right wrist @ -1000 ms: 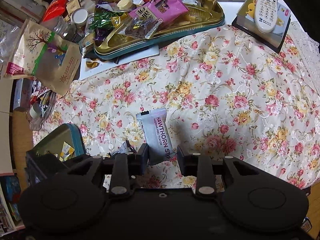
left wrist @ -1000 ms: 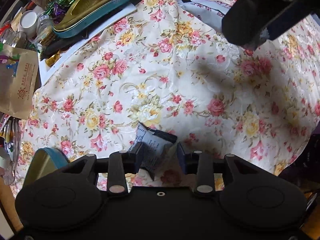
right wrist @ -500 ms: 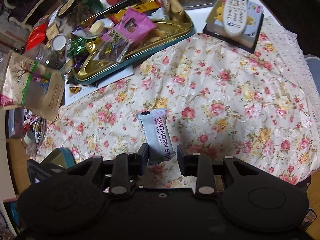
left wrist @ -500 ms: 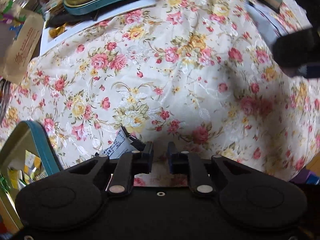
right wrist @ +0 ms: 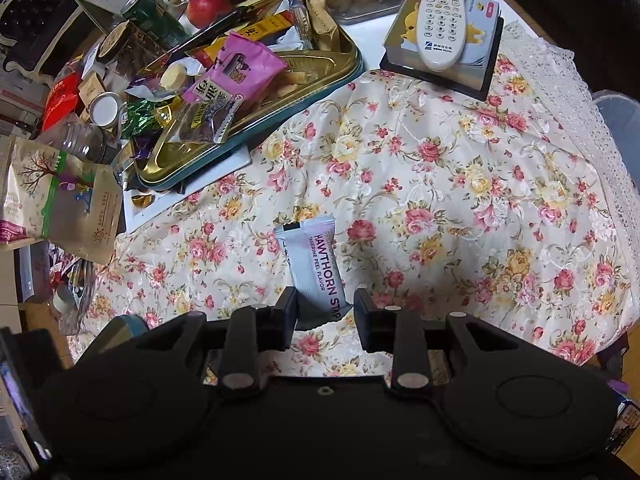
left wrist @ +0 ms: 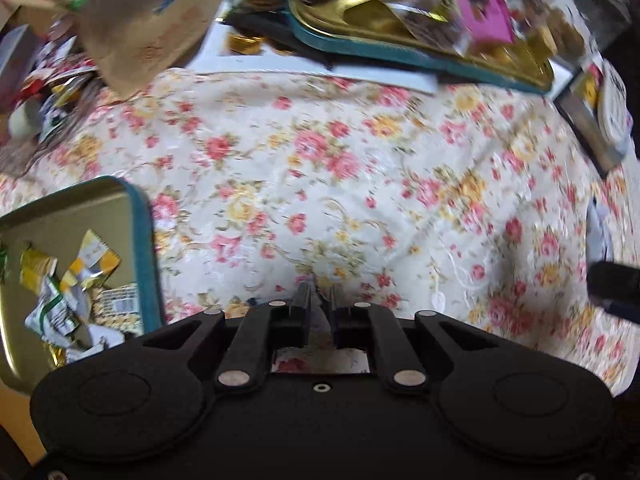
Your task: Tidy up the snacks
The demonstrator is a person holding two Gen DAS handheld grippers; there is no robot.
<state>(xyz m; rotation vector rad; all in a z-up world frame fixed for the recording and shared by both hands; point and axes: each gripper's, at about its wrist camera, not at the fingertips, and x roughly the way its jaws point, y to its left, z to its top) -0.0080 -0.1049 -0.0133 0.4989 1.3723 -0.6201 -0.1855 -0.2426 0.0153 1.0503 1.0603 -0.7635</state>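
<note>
My right gripper (right wrist: 325,309) is shut on a pale hawthorn strip packet (right wrist: 314,258) and holds it above the floral cloth (right wrist: 440,184). My left gripper (left wrist: 319,304) is shut, with only a thin sliver of dark wrapper showing between its fingers; what it holds is too hidden to name. A gold tin with a teal rim (left wrist: 142,240) lies just left of the left gripper and holds several crumpled snack wrappers (left wrist: 64,292). A larger gold tray (right wrist: 320,76) piled with snacks, among them a pink packet (right wrist: 240,70), stands at the far side.
A remote control (right wrist: 442,12) lies on a box at the far right. A brown paper bag (right wrist: 60,204) lies at the left edge among jars and cans. Apples (right wrist: 208,4) and a box of nuts sit behind the tray. The cloth's lace edge (right wrist: 568,92) runs down the right.
My left gripper closed on the small dark packet, lifted and swung left toward the teal-rimmed tin. My right gripper rose with the hawthorn packet still in it.
</note>
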